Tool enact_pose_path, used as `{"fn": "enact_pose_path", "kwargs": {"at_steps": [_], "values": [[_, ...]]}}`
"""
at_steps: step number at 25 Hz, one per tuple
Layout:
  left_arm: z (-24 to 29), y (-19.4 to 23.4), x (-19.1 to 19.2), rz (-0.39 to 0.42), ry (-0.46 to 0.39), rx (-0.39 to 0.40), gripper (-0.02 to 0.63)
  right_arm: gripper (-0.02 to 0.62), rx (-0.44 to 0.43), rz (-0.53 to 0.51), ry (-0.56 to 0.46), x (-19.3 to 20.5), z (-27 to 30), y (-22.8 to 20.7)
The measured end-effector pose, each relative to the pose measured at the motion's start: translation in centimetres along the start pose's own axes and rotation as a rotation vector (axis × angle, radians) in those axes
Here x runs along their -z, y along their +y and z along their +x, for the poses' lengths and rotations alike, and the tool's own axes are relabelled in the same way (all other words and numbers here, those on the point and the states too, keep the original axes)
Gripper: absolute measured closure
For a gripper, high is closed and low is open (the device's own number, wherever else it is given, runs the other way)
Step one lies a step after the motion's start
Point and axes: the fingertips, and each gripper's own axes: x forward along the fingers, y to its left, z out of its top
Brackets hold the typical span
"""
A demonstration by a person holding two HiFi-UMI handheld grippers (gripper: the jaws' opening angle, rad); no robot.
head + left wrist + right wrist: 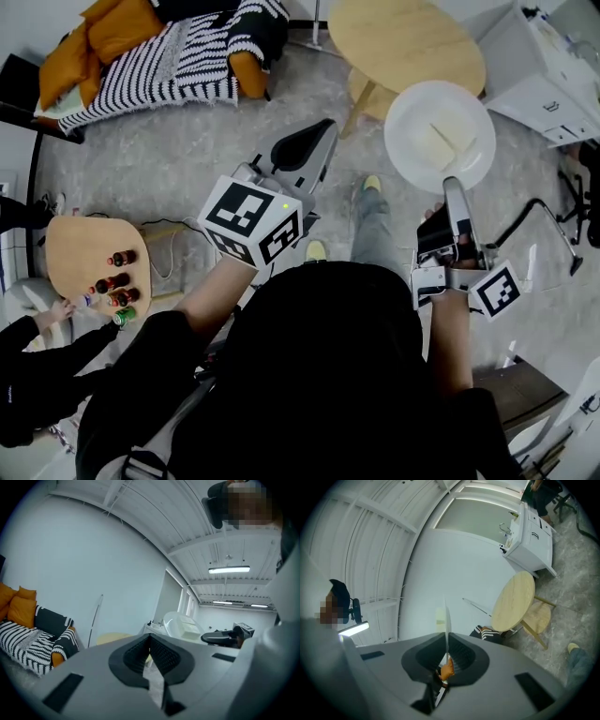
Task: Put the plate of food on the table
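Left gripper [317,133]: jaws together, empty. Plate [403,122] carries pale food slabs [442,141] and sits beside the round surface [403,42], not on it. Right gripper [453,185]: jaws clamped on the plate's near rim.

Our left tool [314,139] is held out in front of us, pointing forward, its jaws closed together with nothing between them. The bare left forearm [214,292] runs back from its marker cube [253,223] to a black sleeve. Our right tool [454,187] reaches forward at our right side, jaws clamped on the near rim of the white plate [439,136], which shows edge-on between the pads in the right gripper view. The right forearm [450,342] lies straight behind it.
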Motion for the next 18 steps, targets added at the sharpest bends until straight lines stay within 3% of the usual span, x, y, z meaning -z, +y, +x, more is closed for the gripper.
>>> {"fn": "enact_pose_path", "kwargs": {"at_steps": [8, 13, 18], "values": [[5.8, 4.9, -1.6, 0.006, 0.019, -0.068, 0.601, 0.574, -0.03, 0.018, 0.053, -3.8, 7.0, -3.1], [9.2, 7.2, -1.8, 0.013, 0.05, -0.056, 0.601, 0.574, -0.026, 0.015, 0.072, -5.1, 10.3, -4.9], [11.8, 9.0, -1.2, -0.037, 0.078, -0.063, 0.601, 0.574, 0.01, 0.043, 0.091, -5.9, 12.4, -6.9]]}}
